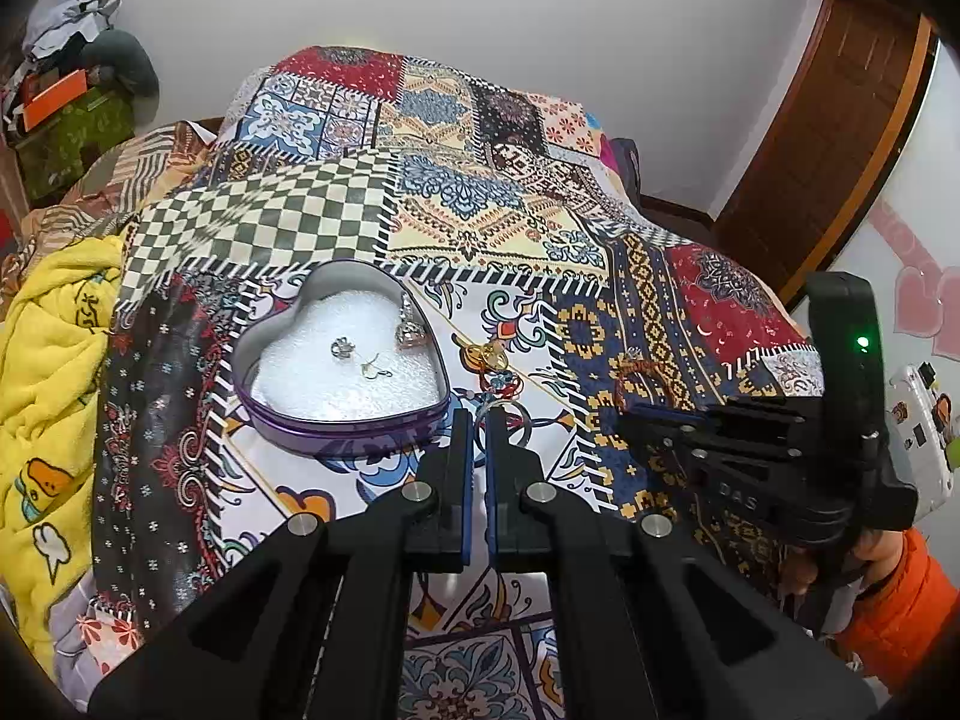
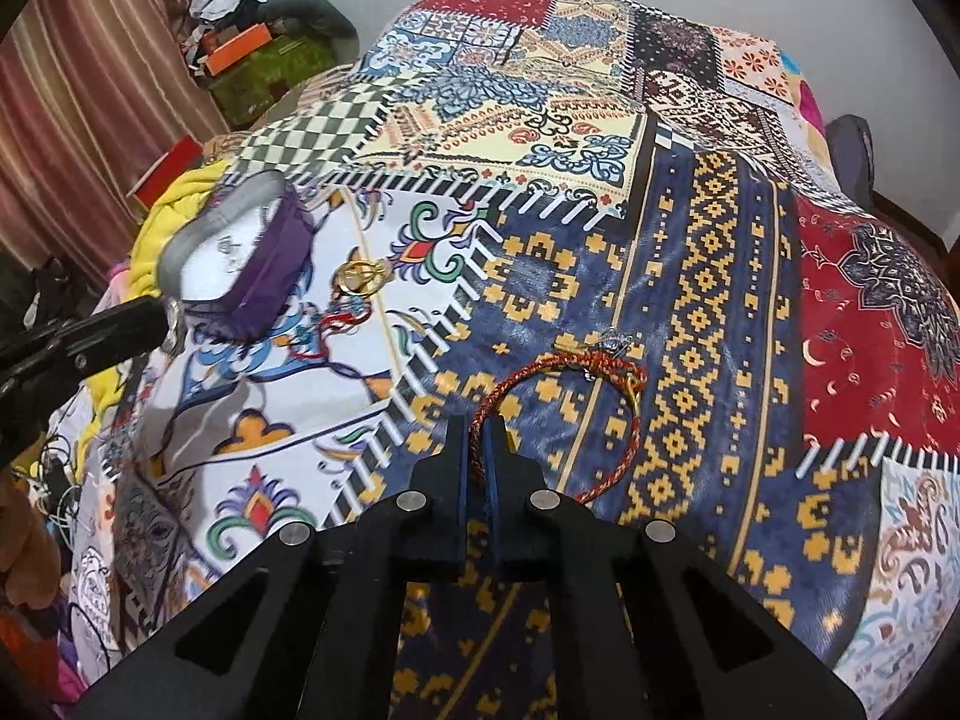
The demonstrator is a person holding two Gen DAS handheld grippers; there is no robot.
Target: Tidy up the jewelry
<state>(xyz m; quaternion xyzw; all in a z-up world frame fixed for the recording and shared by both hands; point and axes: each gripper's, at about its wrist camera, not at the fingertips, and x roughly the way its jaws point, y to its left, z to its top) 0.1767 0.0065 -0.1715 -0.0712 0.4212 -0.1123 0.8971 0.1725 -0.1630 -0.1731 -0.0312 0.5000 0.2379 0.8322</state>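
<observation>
Jewelry count first: three small silvery pieces sit on the white foam inside the heart-shaped tin (image 1: pixel 312 420), namely a dangly earring (image 1: pixel 407 324) against the right wall, a little stud-like piece (image 1: pixel 342 347) and a thin hook piece (image 1: pixel 373 367) just beside it. Outside the tin, on the patchwork bedspread (image 2: pixel 690 312), there's a pair of gold rings (image 2: pixel 359 277), some red thread (image 2: pixel 318 342) near them, one red braided bracelet (image 2: pixel 558 402) and a tiny silver charm (image 2: pixel 613 341) touching its far side.

Left gripper (image 1: pixel 478 420) has its jaws nearly together around a silver ring (image 1: pixel 501 414), right at the tin's near rim; looks pinched, the ring pokes out to the right of the tips. Right gripper (image 2: pixel 478 429) is clamped on the near edge of the bracelet, cord running down between the pads.

Only readable writing: "DAS" embossed on the right gripper's body, seen from the left wrist view. That view also shows an orange sleeve (image 1: pixel 900 600), a green LED (image 1: pixel 863 342) and a yellow cartoon blanket (image 1: pixel 54 360). The right wrist view is the only one showing the bracelet whole, plus a striped curtain (image 2: pixel 90 90).
</observation>
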